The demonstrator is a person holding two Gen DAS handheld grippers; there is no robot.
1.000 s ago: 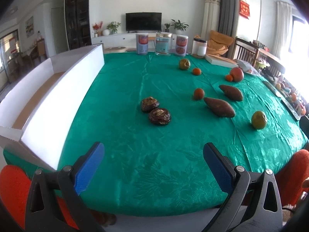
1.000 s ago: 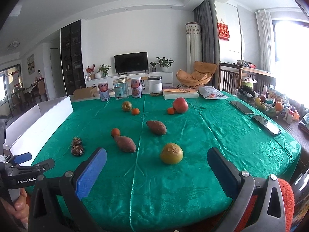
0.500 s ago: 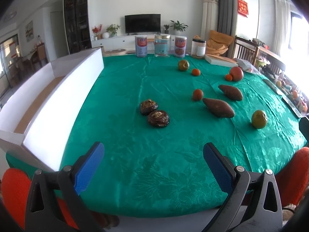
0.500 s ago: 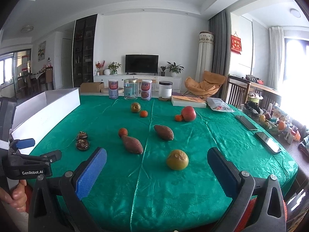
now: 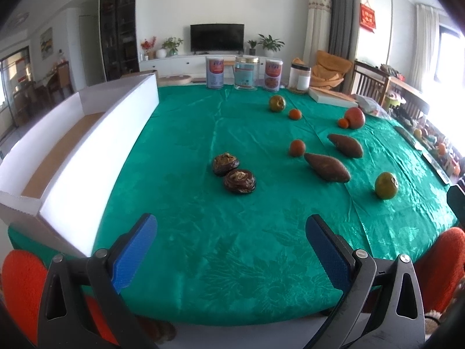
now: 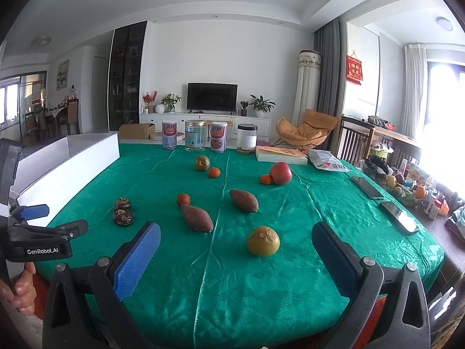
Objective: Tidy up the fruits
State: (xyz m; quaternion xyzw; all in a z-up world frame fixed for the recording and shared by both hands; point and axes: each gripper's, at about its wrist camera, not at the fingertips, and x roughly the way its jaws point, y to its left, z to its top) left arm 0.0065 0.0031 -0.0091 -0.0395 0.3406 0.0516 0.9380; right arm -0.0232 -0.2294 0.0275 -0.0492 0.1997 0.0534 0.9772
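Fruits lie scattered on a green tablecloth (image 5: pixel 180 151). Two dark brown wrinkled fruits (image 5: pixel 239 181) sit near the middle, also in the right wrist view (image 6: pixel 123 216). Two sweet potatoes (image 5: pixel 327 167) (image 6: pixel 197 218), small oranges (image 5: pixel 297 147) (image 6: pixel 183 199), a yellow-green fruit (image 5: pixel 386 185) (image 6: pixel 263 240), a red apple (image 5: pixel 354 117) (image 6: pixel 280 173) and a far green fruit (image 5: pixel 277 103) (image 6: pixel 202 163) lie around. My left gripper (image 5: pixel 231 242) is open and empty at the near edge. My right gripper (image 6: pixel 235 250) is open and empty, short of the yellow-green fruit.
A long white open box (image 5: pixel 87 145) (image 6: pixel 66 165) runs along the table's left side. Several tins and jars (image 5: pixel 245 72) (image 6: pixel 194 139) stand at the far edge. A flat box (image 6: pixel 280 154), a bag and two phones (image 6: pixel 399 213) lie on the right.
Both cameras have tilted up slightly, so the table sits lower in view. The fruits have not moved and both grippers stay open.
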